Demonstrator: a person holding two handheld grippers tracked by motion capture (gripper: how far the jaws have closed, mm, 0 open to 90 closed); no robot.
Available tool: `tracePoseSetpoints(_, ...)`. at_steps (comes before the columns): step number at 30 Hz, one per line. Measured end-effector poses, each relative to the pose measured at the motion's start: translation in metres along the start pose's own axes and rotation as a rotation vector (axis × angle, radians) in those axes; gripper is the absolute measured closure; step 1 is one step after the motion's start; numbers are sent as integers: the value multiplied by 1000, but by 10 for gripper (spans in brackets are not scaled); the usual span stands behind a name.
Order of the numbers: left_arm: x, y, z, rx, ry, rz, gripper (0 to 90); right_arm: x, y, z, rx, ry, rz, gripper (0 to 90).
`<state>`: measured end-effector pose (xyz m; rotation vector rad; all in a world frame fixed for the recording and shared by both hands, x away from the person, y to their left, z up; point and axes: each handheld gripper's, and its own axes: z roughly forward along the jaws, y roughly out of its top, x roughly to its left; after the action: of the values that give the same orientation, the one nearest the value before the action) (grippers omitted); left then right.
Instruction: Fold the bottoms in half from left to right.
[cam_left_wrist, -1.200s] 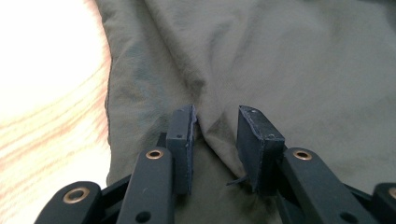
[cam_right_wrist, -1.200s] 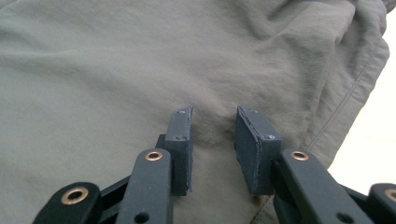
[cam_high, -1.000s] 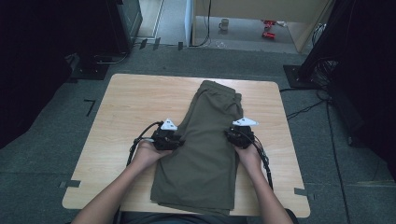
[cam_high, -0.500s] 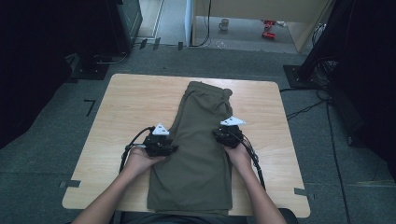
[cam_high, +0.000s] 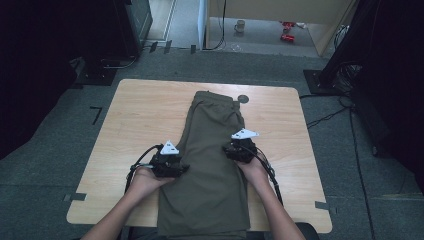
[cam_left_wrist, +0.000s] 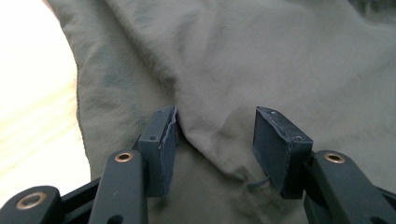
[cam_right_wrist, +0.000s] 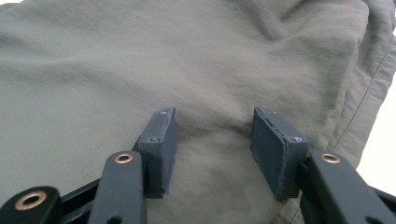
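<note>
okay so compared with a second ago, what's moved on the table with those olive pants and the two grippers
Both hands drew back toward the person, and the olive pants slid with them along the table, so the far end sits farther from the far edge, with a dark round spot beyond it. The left gripper and right gripper both show jaws apart over the cloth. The pants stayed folded lengthwise; the table has not moved.

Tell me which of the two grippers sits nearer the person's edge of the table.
The left gripper, on the left edge of the folded olive-green fabric trousers. The right gripper sits farther up the light wooden table, on the garment's right edge.
</note>
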<state>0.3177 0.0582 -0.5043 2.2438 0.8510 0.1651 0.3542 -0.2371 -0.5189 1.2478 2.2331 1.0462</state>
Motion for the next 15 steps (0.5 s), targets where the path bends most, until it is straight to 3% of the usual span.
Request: tracePoseSetpoints(15, -19, -20, -16, 8, -20, -5, 459, 18, -13, -13, 0, 36, -35, 477)
